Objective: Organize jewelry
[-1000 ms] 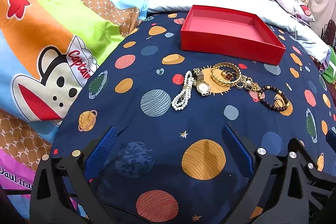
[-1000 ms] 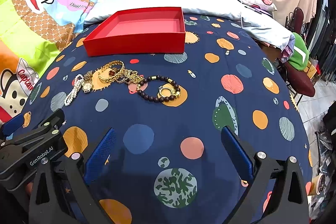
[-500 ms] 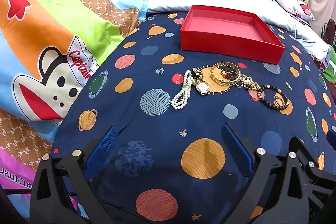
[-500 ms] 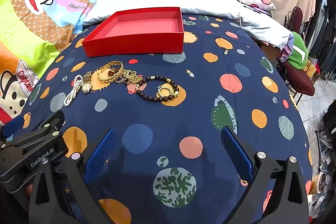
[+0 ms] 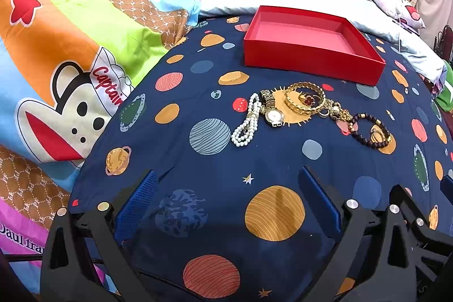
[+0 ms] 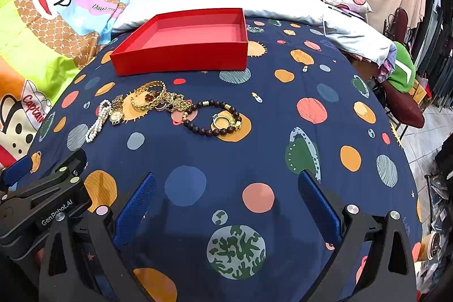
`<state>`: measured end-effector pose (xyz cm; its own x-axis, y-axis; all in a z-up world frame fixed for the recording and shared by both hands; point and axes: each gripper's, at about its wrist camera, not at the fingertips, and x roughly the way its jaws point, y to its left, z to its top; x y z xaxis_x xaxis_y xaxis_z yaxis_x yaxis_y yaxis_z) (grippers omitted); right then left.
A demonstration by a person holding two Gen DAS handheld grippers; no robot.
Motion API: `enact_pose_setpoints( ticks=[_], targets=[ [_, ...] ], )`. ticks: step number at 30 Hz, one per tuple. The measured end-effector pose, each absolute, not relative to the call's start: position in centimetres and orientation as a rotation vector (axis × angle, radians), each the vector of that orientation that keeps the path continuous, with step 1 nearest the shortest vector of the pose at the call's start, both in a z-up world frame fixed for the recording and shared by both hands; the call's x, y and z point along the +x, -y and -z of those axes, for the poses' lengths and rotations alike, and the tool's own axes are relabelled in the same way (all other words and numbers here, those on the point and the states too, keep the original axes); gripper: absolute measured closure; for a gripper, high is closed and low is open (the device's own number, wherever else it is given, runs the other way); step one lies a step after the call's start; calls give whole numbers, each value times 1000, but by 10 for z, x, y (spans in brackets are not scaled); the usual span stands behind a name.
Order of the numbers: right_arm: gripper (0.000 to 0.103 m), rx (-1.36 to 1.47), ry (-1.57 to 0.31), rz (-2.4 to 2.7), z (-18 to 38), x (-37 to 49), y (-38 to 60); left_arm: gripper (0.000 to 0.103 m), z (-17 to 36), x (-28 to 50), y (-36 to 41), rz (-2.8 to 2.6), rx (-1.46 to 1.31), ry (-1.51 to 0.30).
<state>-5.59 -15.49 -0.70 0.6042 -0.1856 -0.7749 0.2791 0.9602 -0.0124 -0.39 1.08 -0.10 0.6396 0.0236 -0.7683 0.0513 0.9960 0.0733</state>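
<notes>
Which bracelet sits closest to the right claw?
The dark wooden bead bracelet, rightmost of the jewelry row, with a small ring inside its loop. The pearl bracelet and gold bangle lie further left.

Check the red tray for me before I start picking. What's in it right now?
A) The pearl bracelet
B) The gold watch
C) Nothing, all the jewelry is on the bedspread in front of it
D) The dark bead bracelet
C: the red tray shows only its bare pink floor, while the pearl bracelet, gold watch and dark bead bracelet lie on the bedspread.
</notes>
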Motion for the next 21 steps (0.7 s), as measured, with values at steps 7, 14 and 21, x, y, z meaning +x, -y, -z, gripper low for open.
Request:
enact_pose_setpoints(
  ticks=[7,14,21],
  targets=[
    [5,113,-882,271,7,-55,155,7,1,-4,-11,16,91,-876],
    [5,110,-880,271,7,-56,155,7,1,-4,-12,15,93,-878],
    [5,112,-884,272,8,-56,155,7,2,-4,-13,14,93,-880]
  ],
)
